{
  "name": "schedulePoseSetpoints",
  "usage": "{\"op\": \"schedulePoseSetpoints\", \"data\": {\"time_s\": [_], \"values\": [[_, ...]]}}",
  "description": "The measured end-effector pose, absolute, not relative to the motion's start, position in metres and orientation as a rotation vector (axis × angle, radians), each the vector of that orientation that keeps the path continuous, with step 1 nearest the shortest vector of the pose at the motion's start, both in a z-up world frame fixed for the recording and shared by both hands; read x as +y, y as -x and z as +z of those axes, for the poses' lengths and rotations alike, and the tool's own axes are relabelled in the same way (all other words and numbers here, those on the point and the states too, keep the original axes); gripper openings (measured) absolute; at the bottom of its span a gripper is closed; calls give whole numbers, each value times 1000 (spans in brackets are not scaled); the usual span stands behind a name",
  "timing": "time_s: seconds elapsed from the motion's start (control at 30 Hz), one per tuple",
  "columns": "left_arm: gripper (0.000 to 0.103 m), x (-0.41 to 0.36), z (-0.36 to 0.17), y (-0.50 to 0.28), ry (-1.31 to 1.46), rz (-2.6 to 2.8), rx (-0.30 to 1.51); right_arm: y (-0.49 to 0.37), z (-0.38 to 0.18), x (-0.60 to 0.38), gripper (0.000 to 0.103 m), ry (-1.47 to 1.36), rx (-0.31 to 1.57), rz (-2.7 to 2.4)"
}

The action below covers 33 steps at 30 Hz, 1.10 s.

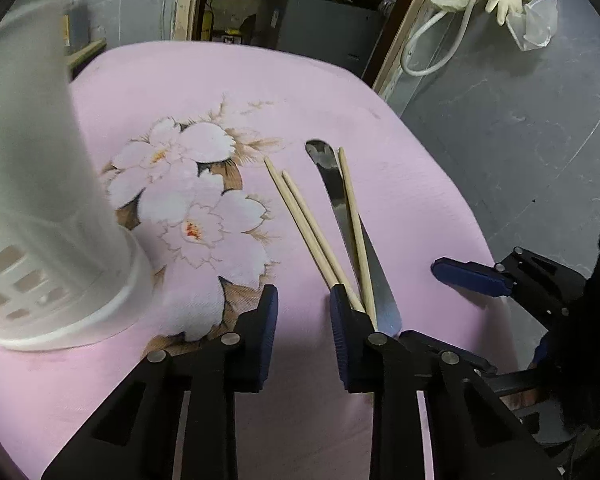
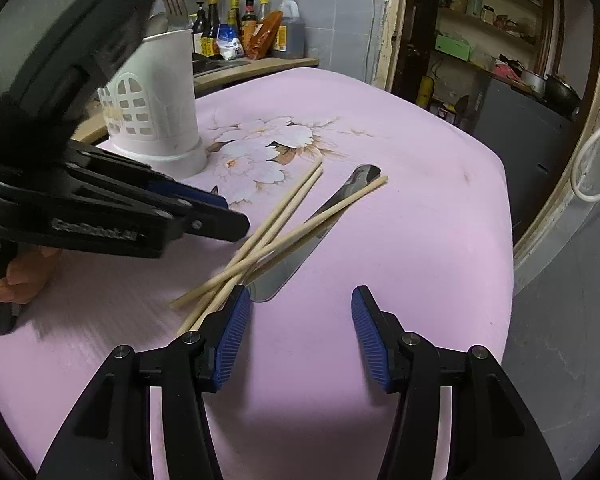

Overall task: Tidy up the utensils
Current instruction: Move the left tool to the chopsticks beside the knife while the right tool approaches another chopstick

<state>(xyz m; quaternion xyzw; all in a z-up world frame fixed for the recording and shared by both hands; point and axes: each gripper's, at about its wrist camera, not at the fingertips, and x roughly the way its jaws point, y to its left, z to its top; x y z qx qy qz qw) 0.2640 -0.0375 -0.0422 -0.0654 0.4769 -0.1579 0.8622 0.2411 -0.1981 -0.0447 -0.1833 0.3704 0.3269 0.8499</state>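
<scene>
Three wooden chopsticks [image 1: 320, 236] [image 2: 272, 232] lie on the pink flowered cloth [image 1: 400, 208] [image 2: 400, 240], crossing a flat metal knife [image 1: 342, 200] [image 2: 296, 248]. My left gripper [image 1: 303, 314] [image 2: 230, 214] hangs low over the cloth, just left of the chopsticks' near ends. Its jaws stand a narrow gap apart with only cloth between them. My right gripper [image 2: 300, 320] is open. Its left finger [image 2: 232, 332] sits beside the chopstick ends and the knife's wide end, with nothing between the pads. One of its blue fingers [image 1: 468, 276] shows at the right of the left wrist view.
A white slotted utensil holder [image 1: 48, 208] [image 2: 156, 96] stands at the cloth's left side with forks [image 2: 172, 0] in it. Behind it, bottles [image 2: 252, 28] line a counter. A person's fingers [image 2: 20, 276] hold the left gripper's handle. The table edge drops off at the right.
</scene>
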Motion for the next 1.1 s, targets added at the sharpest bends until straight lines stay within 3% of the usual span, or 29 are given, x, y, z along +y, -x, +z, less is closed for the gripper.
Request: {"op": "schedulePoseSetpoints", "data": {"time_s": [0.23,0.8,0.87,0.93,1.1], "values": [[20,-40,-44,-273,140,-341,1005,-247,-42,-208,42,358,779,673],[20,-46,-40,-278,180,-360,1009,-276,-33,-234,42,200,781,642],[16,-45,-41,-282,192,-353,1014,-282,-33,-235,42,170,789,647],[5,-45,-42,-284,184,-331,1016,-290,-32,-234,42,132,800,659],[4,-43,-45,-285,203,-334,1025,-310,-32,-222,41,76,824,683]]}}
